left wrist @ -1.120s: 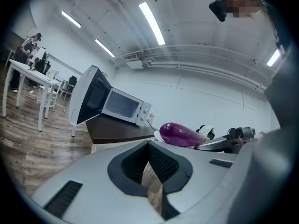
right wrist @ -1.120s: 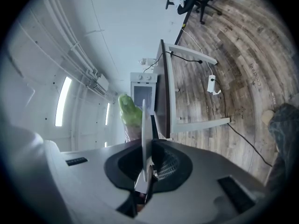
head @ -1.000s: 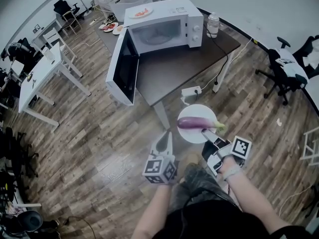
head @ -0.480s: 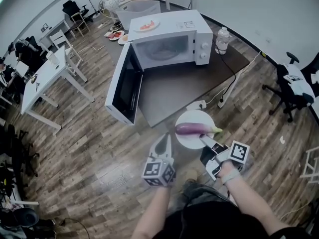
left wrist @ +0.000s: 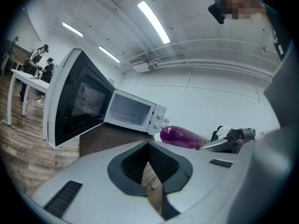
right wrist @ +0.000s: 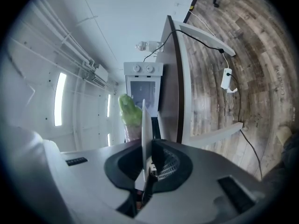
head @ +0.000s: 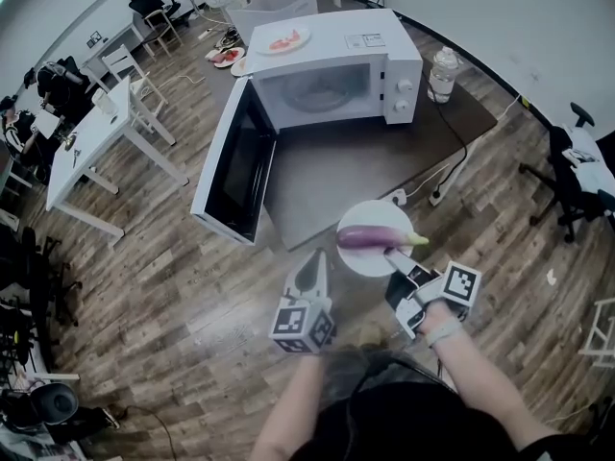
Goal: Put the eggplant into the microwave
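A purple eggplant (head: 370, 238) with a green stem lies on a white plate (head: 357, 261), held level by its near rim in my right gripper (head: 396, 257), which is shut on it. The plate hangs at the front edge of the dark table (head: 356, 161). The white microwave (head: 332, 65) stands on that table with its door (head: 231, 166) swung wide open to the left. My left gripper (head: 314, 267) is shut and empty, just left of the plate. In the left gripper view the eggplant (left wrist: 180, 136) lies right of the microwave (left wrist: 133, 111). In the right gripper view the plate's rim (right wrist: 145, 125) sits between the jaws.
A plate of red food (head: 282, 39) rests on top of the microwave and a bottle (head: 442, 73) stands at its right. A power strip (head: 396, 198) and cable lie by the table leg. White desks (head: 91, 137) stand left, office chairs (head: 577, 171) right.
Both grippers and the plate with the eggplant have come closer to the table and the open microwave. The right gripper's hold on the plate is unchanged.
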Action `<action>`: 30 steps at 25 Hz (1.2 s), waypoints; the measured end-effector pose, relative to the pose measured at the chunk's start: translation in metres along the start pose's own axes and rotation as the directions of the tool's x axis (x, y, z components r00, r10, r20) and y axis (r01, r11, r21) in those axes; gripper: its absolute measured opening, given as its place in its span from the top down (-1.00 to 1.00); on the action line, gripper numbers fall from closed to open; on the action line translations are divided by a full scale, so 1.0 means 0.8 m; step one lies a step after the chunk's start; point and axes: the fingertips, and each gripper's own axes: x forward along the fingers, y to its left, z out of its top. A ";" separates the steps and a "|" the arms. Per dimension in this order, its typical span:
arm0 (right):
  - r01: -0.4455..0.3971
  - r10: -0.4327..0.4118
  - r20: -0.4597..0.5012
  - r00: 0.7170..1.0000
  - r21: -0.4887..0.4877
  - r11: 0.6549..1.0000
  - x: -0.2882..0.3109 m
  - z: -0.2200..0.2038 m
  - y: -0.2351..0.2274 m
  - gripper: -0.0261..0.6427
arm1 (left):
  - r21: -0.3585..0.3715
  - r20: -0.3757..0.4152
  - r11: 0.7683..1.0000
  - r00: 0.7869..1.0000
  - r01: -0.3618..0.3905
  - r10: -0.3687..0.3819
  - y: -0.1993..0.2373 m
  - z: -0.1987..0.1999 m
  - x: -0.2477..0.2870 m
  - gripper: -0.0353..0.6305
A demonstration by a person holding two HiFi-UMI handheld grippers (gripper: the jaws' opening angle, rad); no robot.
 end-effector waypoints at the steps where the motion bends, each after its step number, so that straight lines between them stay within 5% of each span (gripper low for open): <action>1: 0.003 -0.003 -0.001 1.000 0.004 1.000 0.002 0.002 -0.002 0.86 | 0.002 -0.004 1.000 1.000 -0.004 0.004 0.001 -0.001 0.003 0.89; 30: -0.005 0.006 -0.030 1.000 0.020 1.000 0.142 0.103 -0.009 0.86 | -0.006 0.053 1.000 0.999 0.000 0.000 0.068 0.043 0.161 0.89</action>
